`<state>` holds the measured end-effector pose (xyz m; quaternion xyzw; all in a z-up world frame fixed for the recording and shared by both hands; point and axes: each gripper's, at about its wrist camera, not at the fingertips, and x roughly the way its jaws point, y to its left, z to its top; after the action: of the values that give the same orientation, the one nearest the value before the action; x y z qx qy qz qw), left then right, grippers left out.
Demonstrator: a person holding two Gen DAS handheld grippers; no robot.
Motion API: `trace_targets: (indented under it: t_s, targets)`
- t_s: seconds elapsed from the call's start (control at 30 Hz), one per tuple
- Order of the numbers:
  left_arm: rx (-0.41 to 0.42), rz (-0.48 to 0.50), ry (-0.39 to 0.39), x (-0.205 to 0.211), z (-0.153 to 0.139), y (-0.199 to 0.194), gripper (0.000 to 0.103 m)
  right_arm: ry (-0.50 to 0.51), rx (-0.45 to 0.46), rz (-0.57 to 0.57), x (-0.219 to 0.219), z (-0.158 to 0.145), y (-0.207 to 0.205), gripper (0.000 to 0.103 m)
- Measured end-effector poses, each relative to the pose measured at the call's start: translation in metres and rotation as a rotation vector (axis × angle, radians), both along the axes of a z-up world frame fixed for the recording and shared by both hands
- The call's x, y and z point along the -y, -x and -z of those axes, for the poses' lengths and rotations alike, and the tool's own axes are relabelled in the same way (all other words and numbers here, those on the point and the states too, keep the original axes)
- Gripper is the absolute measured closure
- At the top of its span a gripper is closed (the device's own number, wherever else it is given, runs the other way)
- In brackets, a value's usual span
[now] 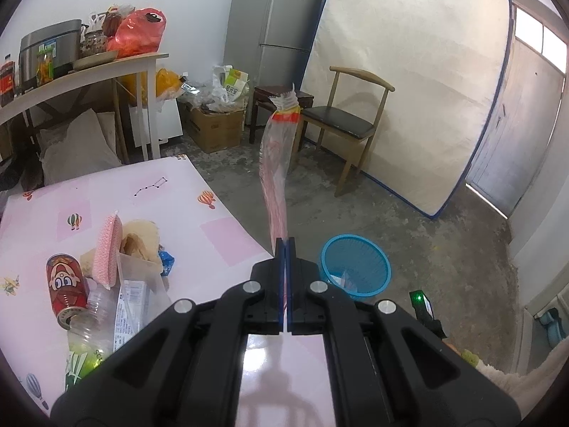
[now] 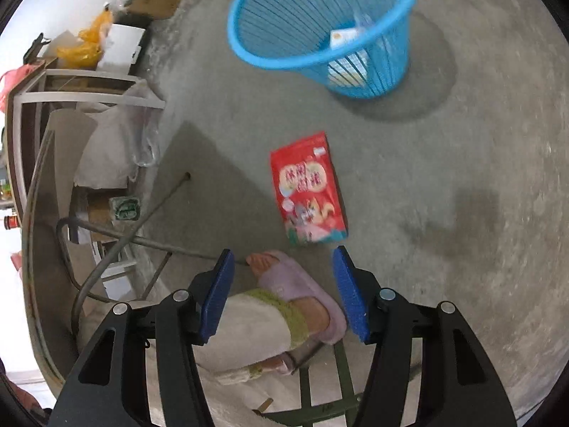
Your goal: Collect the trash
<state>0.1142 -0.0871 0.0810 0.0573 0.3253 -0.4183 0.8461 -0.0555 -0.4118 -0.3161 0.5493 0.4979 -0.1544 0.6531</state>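
My left gripper (image 1: 285,240) is shut on a long clear wrapper (image 1: 277,163) with red and yellow print, which sticks up and forward from the jaws. A blue mesh basket (image 1: 355,271) stands on the floor to the right, some trash inside. On the pink table (image 1: 213,220) lies a heap of trash: a red can (image 1: 65,288), a clear bottle (image 1: 90,323), a pink sponge (image 1: 106,251). My right gripper (image 2: 282,261) is open above the floor, nothing between its pads. A red snack bag (image 2: 307,190) lies on the concrete just ahead of it, short of the blue basket (image 2: 320,32).
A person's foot in a lilac slipper (image 2: 302,291) sits under the right gripper. A wooden chair (image 1: 350,124), fridge (image 1: 281,35) and leaning mattress (image 1: 409,89) stand at the back. A cluttered shelf (image 1: 81,71) and cardboard boxes (image 1: 213,128) stand at the left.
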Motion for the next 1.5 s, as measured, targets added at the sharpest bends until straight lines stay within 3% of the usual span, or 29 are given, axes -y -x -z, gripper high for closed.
trace_targets:
  t_s: [0.3, 0.53, 0.67, 0.93, 1.03, 1.2, 1.33, 1.5]
  targets:
    - [0.003, 0.031, 0.014, 0.005, -0.002, 0.02, 0.103, 0.014, 0.017, 0.014, 0.003, -0.002, 0.02, 0.043]
    - [0.009, 0.038, -0.007, 0.004, 0.0, 0.024, 0.103, -0.04, 0.008, 0.014, -0.002, 0.019, 0.023, 0.042]
    - [0.006, 0.039, -0.008, 0.005, 0.0, 0.02, 0.103, -0.106, 0.03, 0.03, -0.001, 0.049, 0.015, 0.042]
    - [-0.018, 0.026, -0.038, 0.011, 0.009, 0.005, 0.103, -0.338, -0.02, 0.103, 0.0, 0.171, -0.028, 0.041]
    - [-0.036, 0.008, -0.05, 0.011, 0.013, -0.005, 0.103, -0.373, -0.034, 0.122, -0.001, 0.202, -0.048, 0.041]
    - [-0.075, -0.03, -0.05, 0.007, 0.019, -0.022, 0.103, -0.416, -0.05, 0.177, -0.003, 0.236, -0.067, 0.041]
    - [-0.088, -0.044, -0.054, 0.008, 0.023, -0.032, 0.103, -0.376, -0.101, 0.152, -0.005, 0.248, -0.078, 0.041]
    - [-0.109, -0.041, -0.056, 0.011, 0.027, -0.039, 0.103, -0.385, -0.101, 0.159, -0.005, 0.262, -0.081, 0.041]
